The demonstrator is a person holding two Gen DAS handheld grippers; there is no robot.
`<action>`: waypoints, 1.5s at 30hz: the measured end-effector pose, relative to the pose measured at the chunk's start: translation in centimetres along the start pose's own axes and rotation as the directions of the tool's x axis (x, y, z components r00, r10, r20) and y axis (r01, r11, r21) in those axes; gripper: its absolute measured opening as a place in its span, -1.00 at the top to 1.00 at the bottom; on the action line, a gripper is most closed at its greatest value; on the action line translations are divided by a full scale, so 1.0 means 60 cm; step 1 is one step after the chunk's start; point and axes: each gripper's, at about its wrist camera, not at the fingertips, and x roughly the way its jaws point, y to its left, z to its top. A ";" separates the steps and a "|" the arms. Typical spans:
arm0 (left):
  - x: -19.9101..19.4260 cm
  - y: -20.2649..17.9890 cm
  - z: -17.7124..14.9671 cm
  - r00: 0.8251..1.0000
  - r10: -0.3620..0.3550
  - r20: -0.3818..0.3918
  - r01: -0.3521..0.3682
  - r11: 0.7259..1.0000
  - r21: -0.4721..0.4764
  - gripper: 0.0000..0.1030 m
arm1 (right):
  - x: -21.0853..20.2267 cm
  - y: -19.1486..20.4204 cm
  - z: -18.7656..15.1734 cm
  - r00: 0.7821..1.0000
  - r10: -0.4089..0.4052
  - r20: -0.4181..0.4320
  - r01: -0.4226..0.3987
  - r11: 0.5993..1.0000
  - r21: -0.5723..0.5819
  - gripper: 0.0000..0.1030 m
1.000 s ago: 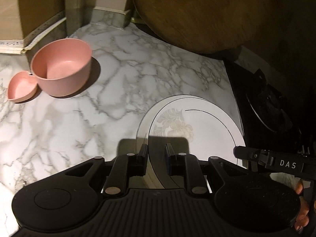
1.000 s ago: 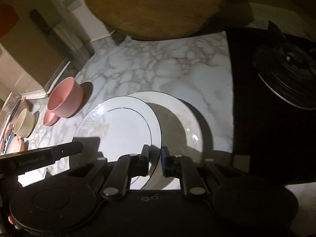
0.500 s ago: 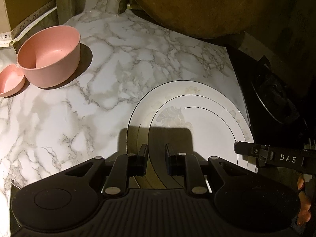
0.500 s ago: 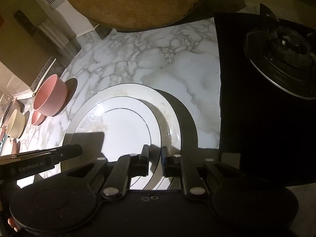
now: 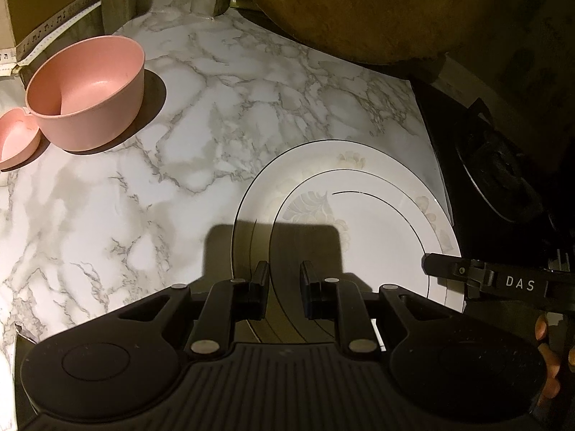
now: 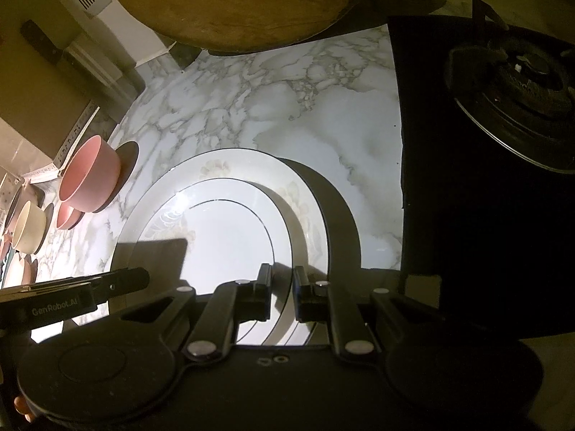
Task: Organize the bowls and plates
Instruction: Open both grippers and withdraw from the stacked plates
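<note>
While "DAS" marks the right gripper (image 6: 282,292) and "GenRobot.AI" the left gripper (image 5: 284,292), both pinch the small plate (image 6: 230,237); only the right view shows a cream bowl (image 6: 30,228) at nine o'clock.

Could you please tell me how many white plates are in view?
2: a smaller white plate resting on a larger white floral-rimmed plate, stacked on the marble counter beside the black stove. More could hide beneath.

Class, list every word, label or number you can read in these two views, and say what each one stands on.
"DAS": on the right gripper, seen in the left wrist view.
"GenRobot.AI": on the left gripper, seen in the right wrist view.
Marks along the strip at the wall: too small to read.
</note>
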 end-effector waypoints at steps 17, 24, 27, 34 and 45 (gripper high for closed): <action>-0.020 0.006 -0.007 1.000 -0.008 0.014 0.007 1.000 0.003 0.67 | -0.007 -0.001 -0.001 1.000 -0.018 0.007 0.018 1.000 -0.010 0.76; -0.053 0.012 -0.019 0.998 -0.012 0.055 0.011 1.000 0.019 0.66 | -0.033 0.034 -0.009 0.998 -0.023 0.054 0.027 0.997 -0.078 0.62; -0.070 0.021 -0.023 0.997 -0.014 0.080 0.013 1.000 0.018 0.66 | -0.043 0.059 -0.015 0.998 -0.010 0.069 0.017 0.994 -0.108 0.59; -0.124 0.054 -0.040 0.988 0.009 0.152 -0.010 1.000 0.008 0.66 | -0.063 0.131 -0.032 0.993 0.026 0.111 -0.003 0.981 -0.196 0.53; -0.205 0.130 -0.074 0.967 0.059 0.249 -0.051 0.998 -0.040 0.65 | -0.070 0.258 -0.064 0.984 0.084 0.160 -0.030 0.949 -0.314 0.23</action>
